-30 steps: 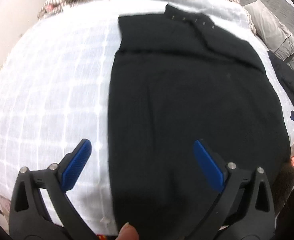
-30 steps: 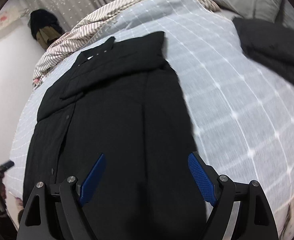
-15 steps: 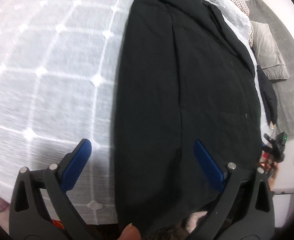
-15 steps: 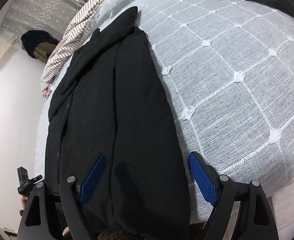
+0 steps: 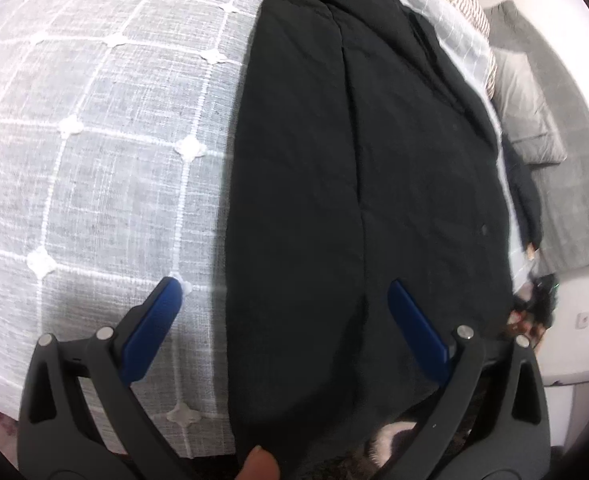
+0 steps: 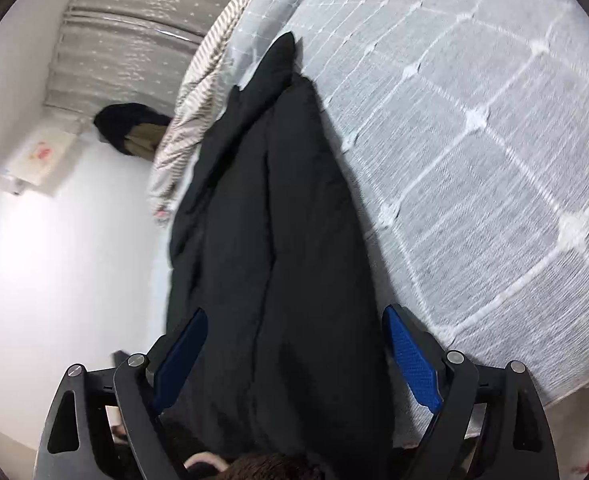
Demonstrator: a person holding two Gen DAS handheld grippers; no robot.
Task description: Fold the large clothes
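Black coat lies lengthwise on the grid-patterned bedspread, filling the frame's centre in both views. My left gripper and right gripper hover over its lower end, fingers spread apart, holding nothing.

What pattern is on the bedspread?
Grey bedspread with a white grid and small knots; clearest in the left wrist view.

My left gripper has its blue-padded fingers spread wide with nothing clamped between them, and a fingertip shows just behind the gap. My right gripper is spread just as wide, its pads gripping nothing, both pointing forward and down.
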